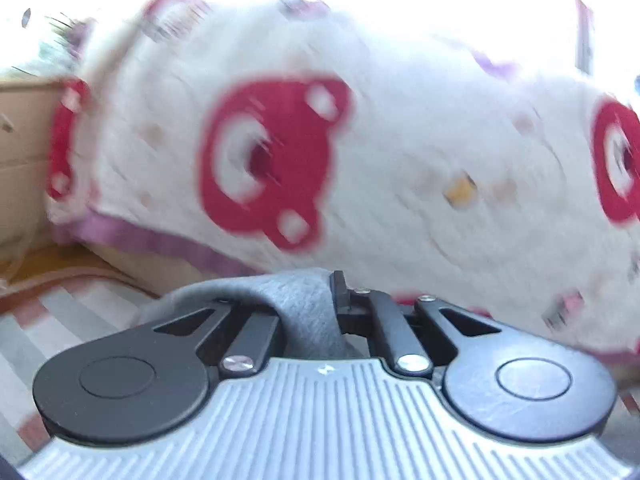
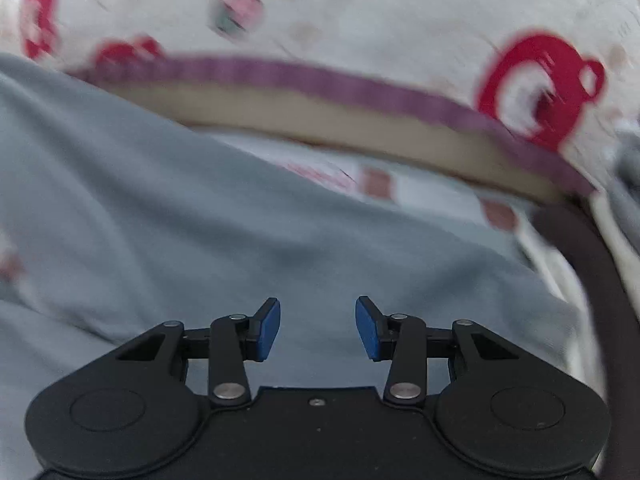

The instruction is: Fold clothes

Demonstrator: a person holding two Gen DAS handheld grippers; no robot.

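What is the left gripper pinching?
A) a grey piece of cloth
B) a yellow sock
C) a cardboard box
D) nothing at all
A: in the left wrist view the left gripper is closed, with a fold of grey cloth bunched up between its fingers, in front of the white quilt with red bear faces.

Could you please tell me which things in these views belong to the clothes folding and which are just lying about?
Part of the job:
grey garment
left gripper, shut on it
right gripper, open above it

Just lying about:
bear-print quilt
cardboard box
striped sheet
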